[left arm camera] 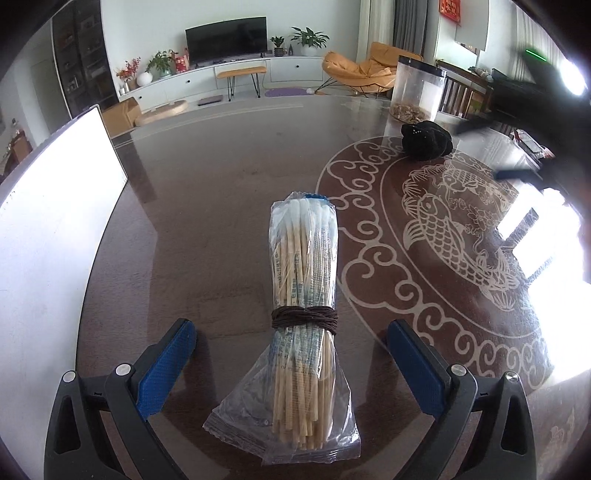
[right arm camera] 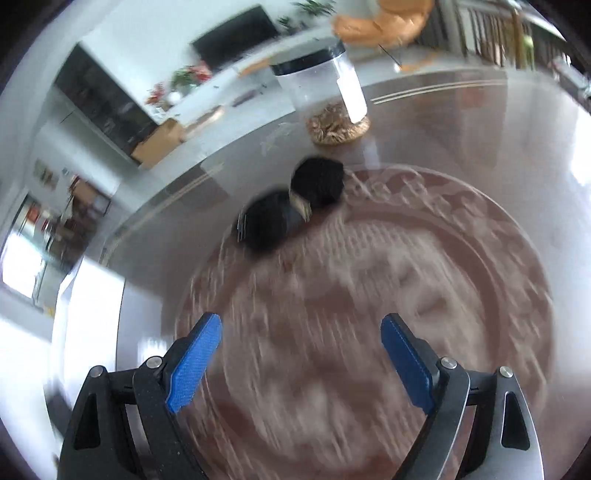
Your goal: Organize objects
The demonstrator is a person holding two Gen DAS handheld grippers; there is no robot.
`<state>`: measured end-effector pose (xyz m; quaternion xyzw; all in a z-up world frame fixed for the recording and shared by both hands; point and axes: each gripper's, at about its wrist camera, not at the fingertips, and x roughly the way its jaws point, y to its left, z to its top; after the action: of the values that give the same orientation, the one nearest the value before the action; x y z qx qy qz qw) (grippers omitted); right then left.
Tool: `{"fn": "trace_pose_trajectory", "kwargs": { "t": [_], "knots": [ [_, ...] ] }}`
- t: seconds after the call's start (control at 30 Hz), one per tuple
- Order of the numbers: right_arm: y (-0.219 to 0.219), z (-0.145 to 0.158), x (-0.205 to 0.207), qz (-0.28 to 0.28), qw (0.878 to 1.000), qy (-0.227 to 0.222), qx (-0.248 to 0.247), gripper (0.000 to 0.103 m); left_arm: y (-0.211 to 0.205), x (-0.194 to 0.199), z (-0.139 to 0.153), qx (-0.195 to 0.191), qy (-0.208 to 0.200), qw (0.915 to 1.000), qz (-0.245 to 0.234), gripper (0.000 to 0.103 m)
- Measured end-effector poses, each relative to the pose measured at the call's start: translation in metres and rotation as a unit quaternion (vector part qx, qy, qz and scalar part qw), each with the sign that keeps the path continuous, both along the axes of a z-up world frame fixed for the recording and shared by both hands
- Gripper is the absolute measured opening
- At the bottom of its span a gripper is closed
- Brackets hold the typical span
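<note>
I am looking across a living room with a television point(left arm camera: 226, 38) on a white cabinet and an orange lounge chair point(left arm camera: 364, 68), working over a glossy dark table point(left arm camera: 221, 192) inlaid with a pale fish and cloud pattern. My left gripper point(left arm camera: 291, 347) is hovering with its blue pads standing wide apart, gripping nothing; between them is lying a plastic-wrapped bundle of bamboo sticks point(left arm camera: 303, 317), tied round the middle with dark cord point(left arm camera: 304, 317). Blue printing is running along the wrappers, too small for me to read. My right gripper point(right arm camera: 301, 354) is also standing wide open and empty above the pattern, its view smeared with blur. Ahead of it a black rolled cloth point(right arm camera: 291, 199) is sitting near a clear jar point(right arm camera: 325, 99) with a black lid. A red wall hanging point(left arm camera: 450, 9) carries gold characters I cannot read.
</note>
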<state>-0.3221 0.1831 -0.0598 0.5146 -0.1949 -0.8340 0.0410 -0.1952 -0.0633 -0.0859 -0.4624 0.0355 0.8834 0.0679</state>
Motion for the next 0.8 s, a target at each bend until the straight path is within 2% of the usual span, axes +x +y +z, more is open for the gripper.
{"fn": "trace_pose_trajectory", "kwargs": {
  "t": [0.13,0.17,0.23,0.27,0.3,0.37,0.47,0.67,0.7,0.73,0.77,0.8],
  "knots": [
    [-0.039,-0.023,-0.064,0.025,0.996,-0.046,0.075,0.089,0.0,0.0,0.0,0.0,0.001,1.0,0.002,0.103],
    [-0.05,-0.03,-0.072,0.037,0.992,-0.048,0.109,0.094,0.0,0.0,0.0,0.0,0.001,1.0,0.002,0.103],
    [-0.066,-0.033,-0.074,0.056,0.984,-0.024,0.167,0.09,0.0,-0.001,0.0,0.001,0.001,1.0,0.002,0.103],
    [-0.071,-0.032,-0.069,0.061,0.98,-0.006,0.191,0.075,-0.001,-0.001,0.0,0.002,0.001,1.0,0.002,0.103],
    [-0.073,-0.029,-0.063,0.068,0.979,0.017,0.192,0.051,-0.001,-0.001,0.0,0.002,0.001,1.0,0.002,0.103],
    [-0.078,-0.026,-0.047,0.088,0.975,0.04,0.201,0.03,-0.001,-0.001,0.0,0.002,0.001,1.0,0.002,0.103],
    [-0.078,-0.023,-0.014,0.109,0.969,0.056,0.213,0.029,0.0,-0.001,0.0,0.001,0.0,1.0,0.002,0.103],
    [-0.055,-0.024,0.097,0.132,0.976,0.074,0.158,0.029,0.0,-0.002,0.002,-0.001,-0.003,1.0,-0.001,0.102],
    [-0.046,-0.024,0.117,0.13,0.979,0.072,0.138,0.029,0.001,-0.001,0.003,-0.002,0.003,1.0,-0.008,0.084],
    [-0.039,-0.025,0.135,0.127,0.982,0.07,0.122,0.029,0.003,0.002,0.006,-0.002,0.014,0.9998,-0.017,0.052],
    [-0.032,-0.025,0.154,0.123,0.985,0.067,0.105,0.029,0.005,0.004,0.009,-0.005,0.016,0.9995,-0.025,0.035],
    [-0.025,-0.024,0.171,0.119,0.987,0.063,0.089,0.029,0.006,0.004,0.01,-0.008,0.012,0.9996,-0.025,0.028]
  ]
}}
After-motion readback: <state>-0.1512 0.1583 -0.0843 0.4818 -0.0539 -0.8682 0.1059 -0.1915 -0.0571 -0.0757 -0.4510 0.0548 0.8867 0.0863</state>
